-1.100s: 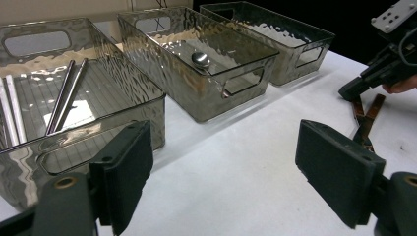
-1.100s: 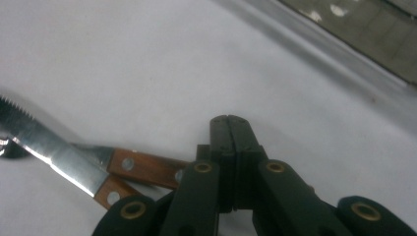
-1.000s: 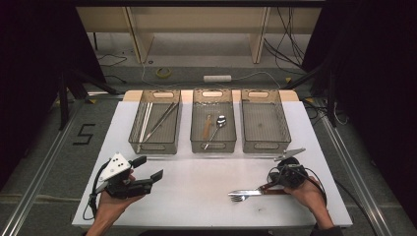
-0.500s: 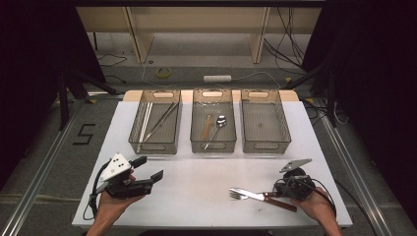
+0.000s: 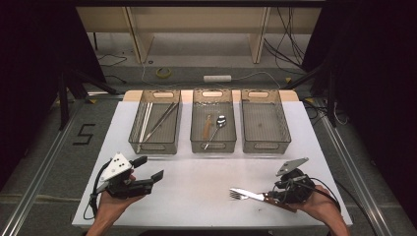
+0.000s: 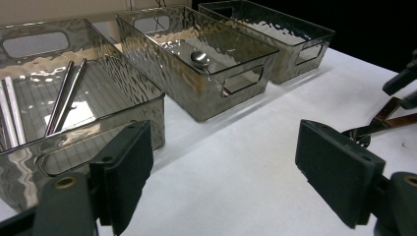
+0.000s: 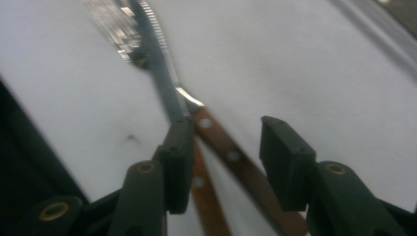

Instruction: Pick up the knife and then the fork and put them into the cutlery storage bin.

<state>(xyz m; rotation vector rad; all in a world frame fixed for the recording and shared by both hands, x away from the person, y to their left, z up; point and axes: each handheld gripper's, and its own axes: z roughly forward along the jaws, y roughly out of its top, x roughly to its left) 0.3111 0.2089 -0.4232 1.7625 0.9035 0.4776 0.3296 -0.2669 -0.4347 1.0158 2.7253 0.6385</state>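
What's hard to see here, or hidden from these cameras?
- Fork and knife: blurred in the right gripper view; wooden handles cut off by the bottom edge and the right gripper.
- Fork tines: too small to count in the high view.
- Brown piece in the middle bin: too small to identify.
- Left bin: cut off by the left gripper view's edge.

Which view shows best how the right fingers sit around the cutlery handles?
The right gripper view: its fingers straddle one wooden handle, not closed. The high view shows the fork small beside the right gripper; the left gripper view catches its tip.
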